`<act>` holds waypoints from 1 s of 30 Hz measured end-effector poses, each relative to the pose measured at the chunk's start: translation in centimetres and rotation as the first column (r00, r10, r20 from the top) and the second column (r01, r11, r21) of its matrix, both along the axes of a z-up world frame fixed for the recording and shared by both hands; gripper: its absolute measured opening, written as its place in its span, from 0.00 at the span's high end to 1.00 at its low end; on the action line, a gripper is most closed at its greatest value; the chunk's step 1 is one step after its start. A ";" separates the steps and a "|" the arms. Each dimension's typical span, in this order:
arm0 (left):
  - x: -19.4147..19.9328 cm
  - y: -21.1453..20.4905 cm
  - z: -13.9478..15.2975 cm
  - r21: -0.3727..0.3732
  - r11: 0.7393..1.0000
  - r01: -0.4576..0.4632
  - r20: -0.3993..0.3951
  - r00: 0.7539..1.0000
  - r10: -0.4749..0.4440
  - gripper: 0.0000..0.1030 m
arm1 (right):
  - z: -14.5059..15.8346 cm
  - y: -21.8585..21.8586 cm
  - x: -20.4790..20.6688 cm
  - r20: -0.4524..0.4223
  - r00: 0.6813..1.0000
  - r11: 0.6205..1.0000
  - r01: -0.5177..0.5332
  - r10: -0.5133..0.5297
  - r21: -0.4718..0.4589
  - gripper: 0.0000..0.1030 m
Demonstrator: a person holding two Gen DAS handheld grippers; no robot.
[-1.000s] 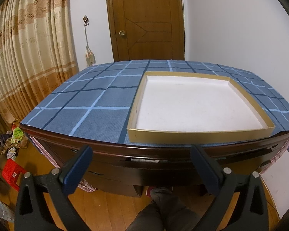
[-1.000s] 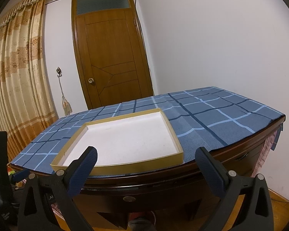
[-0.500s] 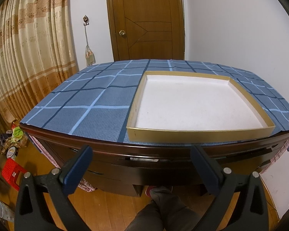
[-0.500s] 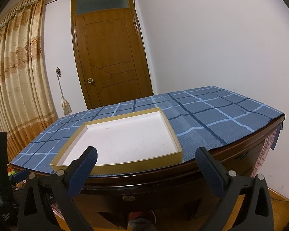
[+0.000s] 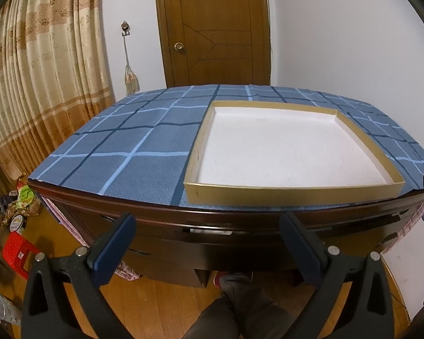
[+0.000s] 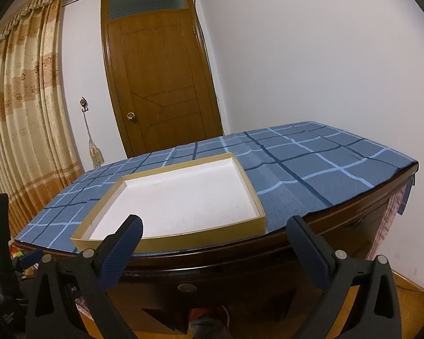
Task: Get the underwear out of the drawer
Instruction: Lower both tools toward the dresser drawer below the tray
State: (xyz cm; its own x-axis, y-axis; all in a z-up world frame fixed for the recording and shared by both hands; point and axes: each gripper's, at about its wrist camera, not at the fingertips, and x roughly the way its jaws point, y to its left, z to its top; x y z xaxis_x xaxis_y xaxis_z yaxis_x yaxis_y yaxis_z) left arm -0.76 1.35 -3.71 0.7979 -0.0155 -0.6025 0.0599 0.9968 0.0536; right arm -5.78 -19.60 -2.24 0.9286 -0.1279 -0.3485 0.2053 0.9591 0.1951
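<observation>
We hold the left gripper (image 5: 207,230) and the right gripper (image 6: 214,233) in front of a dark wooden desk (image 5: 240,220), each with its blue-padded fingers (image 5: 114,247) spread wide and nothing between them. On the desktop a blue checked cloth (image 5: 121,147) lies under a shallow gold-rimmed tray (image 5: 291,192) with a white floor (nothing lies in it), set close to the front edge. Below that edge the drawer (image 5: 240,243) stands slightly ajar in the left wrist view, and a pale sliver (image 5: 209,230) shows in the gap; we cannot tell whether it is the underwear. A brown door (image 6: 161,84) and gold curtains (image 6: 22,113) stand behind the desk.
</observation>
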 end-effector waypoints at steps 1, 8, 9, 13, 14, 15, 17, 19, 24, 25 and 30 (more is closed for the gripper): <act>0.0 0.0 -0.1 -0.002 1.000 0.004 -0.002 1.000 -0.004 0.00 | -0.1 -0.1 0.0 -0.003 1.000 1.000 0.002 -0.002 0.000 0.01; -0.2 0.5 -1.9 -0.027 0.999 0.025 -0.026 0.999 -0.026 0.00 | -2.9 -1.5 -0.7 -0.043 0.999 0.999 0.014 -0.015 -0.039 0.01; -0.2 0.5 -2.2 -0.030 0.999 0.021 -0.033 0.999 -0.022 0.00 | -3.5 -1.7 -0.9 -0.054 0.998 0.999 0.010 -0.013 -0.046 0.01; -0.3 0.8 -3.7 -0.039 0.999 -0.008 -0.044 0.999 0.006 0.00 | -6.3 -3.4 -0.9 -0.108 0.994 0.999 -0.014 0.009 -0.049 0.01; -0.3 0.8 -3.9 -0.037 0.999 -0.012 -0.041 0.999 0.011 0.00 | -6.8 -3.8 -0.9 -0.115 0.993 0.999 -0.015 0.010 -0.046 0.01; -0.4 0.7 -4.1 -0.032 0.999 -0.015 -0.036 0.999 0.014 0.00 | -7.4 -4.4 -0.9 -0.122 0.993 0.999 -0.012 0.006 -0.046 0.01; -0.3 0.5 -4.3 -0.020 1.000 -0.013 -0.029 0.999 0.012 0.00 | -8.4 -5.7 -0.7 -0.126 0.992 0.999 -0.012 0.006 -0.044 0.01; -0.3 0.3 -4.6 -0.006 1.000 -0.010 -0.022 1.000 0.010 0.00 | -9.2 -7.1 -0.5 -0.125 0.992 0.999 -0.012 0.008 -0.034 0.01; -0.2 -0.1 -5.0 0.008 1.000 -0.001 -0.015 1.000 0.001 0.00 | -10.8 -9.0 1.2 -0.155 0.986 0.997 -0.061 0.055 -0.036 0.01; -0.1 -0.2 -5.1 0.018 1.000 0.001 -0.009 1.000 -0.001 0.00 | -11.0 -9.2 1.5 -0.160 0.985 0.997 -0.066 0.059 -0.041 0.01; -0.1 -0.8 -5.6 0.038 0.999 0.010 0.024 1.000 -0.011 0.00 | -12.1 -10.7 2.5 -0.164 0.985 0.997 -0.061 0.053 -0.044 0.01</act>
